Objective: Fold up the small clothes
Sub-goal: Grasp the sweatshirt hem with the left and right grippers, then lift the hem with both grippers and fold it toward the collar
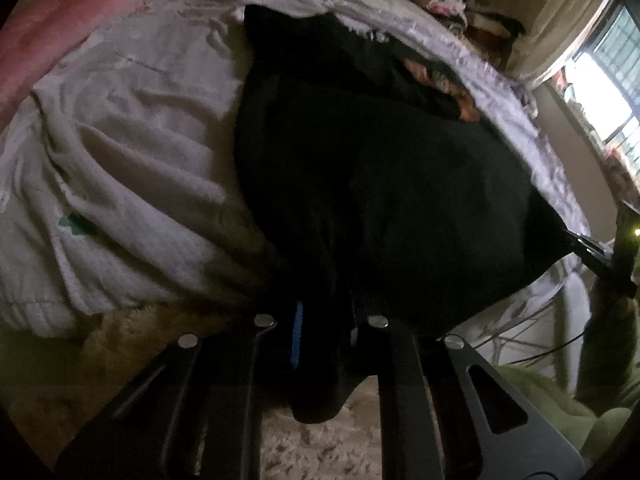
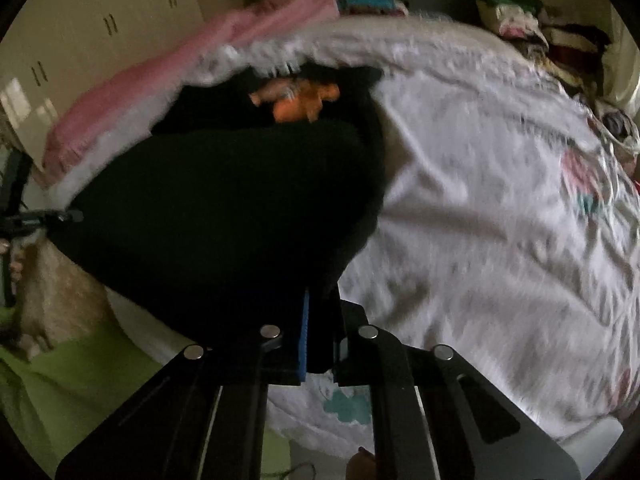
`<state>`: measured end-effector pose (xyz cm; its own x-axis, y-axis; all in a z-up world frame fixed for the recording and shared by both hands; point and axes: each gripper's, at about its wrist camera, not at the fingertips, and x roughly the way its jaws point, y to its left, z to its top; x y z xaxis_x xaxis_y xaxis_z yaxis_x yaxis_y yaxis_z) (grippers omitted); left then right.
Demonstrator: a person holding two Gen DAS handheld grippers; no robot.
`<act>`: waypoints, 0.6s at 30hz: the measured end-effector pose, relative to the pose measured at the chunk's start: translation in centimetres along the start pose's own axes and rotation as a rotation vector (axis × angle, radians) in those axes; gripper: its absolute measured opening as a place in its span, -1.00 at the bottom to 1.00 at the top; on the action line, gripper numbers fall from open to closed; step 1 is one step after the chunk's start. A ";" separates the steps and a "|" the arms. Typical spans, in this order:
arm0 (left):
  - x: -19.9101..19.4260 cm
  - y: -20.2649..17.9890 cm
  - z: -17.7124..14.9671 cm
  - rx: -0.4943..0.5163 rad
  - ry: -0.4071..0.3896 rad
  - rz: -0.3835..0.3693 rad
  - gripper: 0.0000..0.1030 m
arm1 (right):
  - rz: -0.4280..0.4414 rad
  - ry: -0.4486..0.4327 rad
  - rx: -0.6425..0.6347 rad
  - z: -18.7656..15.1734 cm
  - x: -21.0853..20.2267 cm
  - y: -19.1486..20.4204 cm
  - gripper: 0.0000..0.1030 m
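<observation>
A black garment (image 1: 380, 184) lies on a bed with a white sheet (image 1: 132, 148). The sheet is wrinkled and has small teal and pink prints on it. The garment is big and dark, and it fills the middle of the left wrist view. An orange picture (image 1: 452, 88) shows on its far part. In the right wrist view the same garment (image 2: 224, 208) sits in the left half, with the orange picture (image 2: 300, 100) at its far end.

The left hand-held gripper (image 1: 324, 320) has its two fingers closed tight on the near edge of the black garment. A blue pad (image 1: 297, 332) shows on one finger, pressed against the cloth. A fold of the cloth hangs down between the fingers.

The right hand-held gripper (image 2: 320, 328) is also pinched onto the near edge of the garment. Its blue pad (image 2: 305, 336) touches the dark cloth. The cloth is lifted off the sheet at both held spots and sags between them.

In the right wrist view, the other gripper can be seen at the far left edge, touching the garment's corner.

A pink blanket (image 2: 180, 64) lies along the far left side of the bed. A pile of clothes (image 2: 532, 28) sits at the far right. A bright window (image 1: 600, 92) is at the right in the left wrist view. Pale cupboard doors (image 2: 100, 40) stand at the far left.
</observation>
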<state>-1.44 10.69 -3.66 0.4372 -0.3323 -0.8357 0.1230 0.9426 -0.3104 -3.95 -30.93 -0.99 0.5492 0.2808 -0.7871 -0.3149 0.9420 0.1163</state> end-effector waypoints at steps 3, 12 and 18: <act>-1.0 0.1 0.7 -0.006 -0.028 -0.018 -0.88 | 0.026 -0.081 0.024 1.4 -1.7 -0.3 -0.86; -3.9 -0.1 3.9 -0.024 -0.128 -0.060 -0.89 | 0.011 -0.301 0.057 4.3 -5.1 -0.5 -0.86; -6.7 0.4 6.1 -0.051 -0.226 -0.070 -0.91 | 0.012 -0.383 0.100 6.3 -6.0 -0.8 -0.86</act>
<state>1.09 13.48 4.60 0.6179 -0.3753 -0.6909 0.1173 0.9129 -0.3909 -2.10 -32.24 7.44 0.8012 0.3223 -0.5043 -0.2564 0.9462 0.1973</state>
